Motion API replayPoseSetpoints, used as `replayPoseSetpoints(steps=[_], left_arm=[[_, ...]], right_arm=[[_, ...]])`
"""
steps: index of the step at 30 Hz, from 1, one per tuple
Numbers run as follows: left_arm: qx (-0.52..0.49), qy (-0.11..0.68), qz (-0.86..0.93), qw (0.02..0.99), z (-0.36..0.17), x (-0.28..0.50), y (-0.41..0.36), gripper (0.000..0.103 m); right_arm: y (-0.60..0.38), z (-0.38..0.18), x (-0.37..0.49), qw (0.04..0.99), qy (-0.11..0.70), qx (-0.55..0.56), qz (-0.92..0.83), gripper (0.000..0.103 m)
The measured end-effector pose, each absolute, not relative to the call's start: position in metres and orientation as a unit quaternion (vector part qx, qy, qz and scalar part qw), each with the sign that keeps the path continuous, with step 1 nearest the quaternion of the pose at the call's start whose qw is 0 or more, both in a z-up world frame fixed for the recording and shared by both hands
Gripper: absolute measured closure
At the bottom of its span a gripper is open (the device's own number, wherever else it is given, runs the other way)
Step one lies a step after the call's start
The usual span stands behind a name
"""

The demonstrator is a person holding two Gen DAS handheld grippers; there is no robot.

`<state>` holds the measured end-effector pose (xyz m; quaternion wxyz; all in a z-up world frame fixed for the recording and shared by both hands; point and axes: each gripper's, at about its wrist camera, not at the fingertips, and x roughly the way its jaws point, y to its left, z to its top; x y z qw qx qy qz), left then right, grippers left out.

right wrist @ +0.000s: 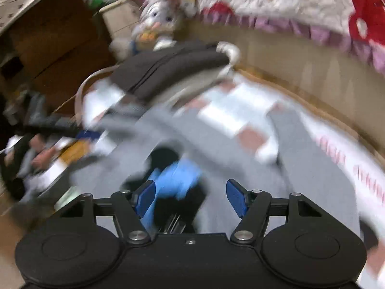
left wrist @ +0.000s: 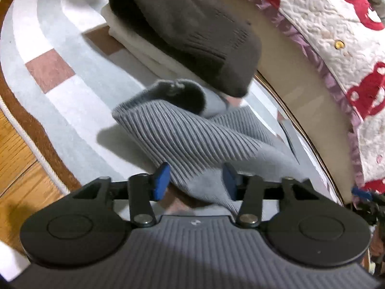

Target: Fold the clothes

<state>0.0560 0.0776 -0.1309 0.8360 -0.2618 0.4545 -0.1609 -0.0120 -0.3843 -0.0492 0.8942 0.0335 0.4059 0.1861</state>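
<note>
A grey garment with a ribbed cuff lies on the rug. Its cloth runs between the blue pads of my left gripper, whose jaws stand apart around it, not pinched. A folded stack, a dark brown garment on a cream one, sits behind it. In the blurred right wrist view my right gripper is open above the spread grey garment, with a blue and black thing between its jaws. The folded stack lies beyond.
A bed with a quilted white and red cover and a beige base runs along the right. Wood floor lies left of the rug. A plush toy and cardboard boxes stand at the back.
</note>
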Motion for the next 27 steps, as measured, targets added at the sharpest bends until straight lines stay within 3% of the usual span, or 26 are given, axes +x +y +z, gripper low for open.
replayPoseSetpoints(steps=[4, 8, 10, 11, 13, 15, 19, 21, 22, 23, 24, 25, 27], left_arm=[[-0.251, 0.447, -0.138, 0.847, -0.148, 0.062, 0.07, 0.057], [-0.13, 0.436, -0.063, 0.888, -0.153, 0.054, 0.058, 0.05], [-0.149, 0.426, -0.09, 0.888, -0.158, 0.054, 0.061, 0.046], [-0.174, 0.425, -0.104, 0.882, -0.162, 0.055, 0.065, 0.038], [-0.232, 0.438, -0.113, 0.861, -0.17, 0.062, 0.074, 0.037], [-0.232, 0.438, -0.11, 0.862, -0.174, 0.068, 0.072, 0.035], [-0.173, 0.422, -0.097, 0.885, -0.177, 0.081, 0.058, 0.034], [-0.138, 0.412, -0.105, 0.894, -0.18, 0.09, 0.045, 0.03], [-0.135, 0.41, -0.113, 0.895, -0.18, 0.094, 0.041, 0.03], [-0.141, 0.41, -0.127, 0.892, -0.179, 0.096, 0.038, 0.037], [-0.147, 0.408, -0.144, 0.889, -0.178, 0.097, 0.036, 0.077], [-0.143, 0.402, -0.161, 0.89, -0.175, 0.096, 0.032, 0.1], [-0.09, 0.37, -0.178, 0.907, -0.159, 0.083, 0.016, 0.098]], right_arm=[[-0.369, -0.09, 0.072, 0.886, 0.424, 0.032, 0.186, 0.033], [-0.365, -0.117, 0.095, 0.88, 0.442, 0.034, 0.171, 0.033], [-0.364, -0.129, 0.103, 0.878, 0.449, 0.036, 0.162, 0.033], [-0.364, -0.135, 0.107, 0.877, 0.452, 0.037, 0.157, 0.033], [-0.363, -0.147, 0.115, 0.876, 0.458, 0.04, 0.147, 0.028], [-0.362, -0.159, 0.123, 0.874, 0.465, 0.042, 0.138, 0.007], [-0.363, -0.182, 0.135, 0.87, 0.473, 0.056, 0.128, 0.009], [-0.368, -0.184, 0.126, 0.869, 0.463, 0.082, 0.156, 0.043], [-0.368, -0.182, 0.12, 0.871, 0.454, 0.079, 0.171, 0.055], [-0.369, -0.178, 0.114, 0.875, 0.446, 0.072, 0.175, 0.085], [-0.369, -0.173, 0.107, 0.881, 0.438, 0.062, 0.17, 0.089], [-0.37, -0.165, 0.096, 0.889, 0.424, 0.06, 0.164, 0.089], [-0.376, -0.143, 0.071, 0.907, 0.386, 0.074, 0.152, 0.092]])
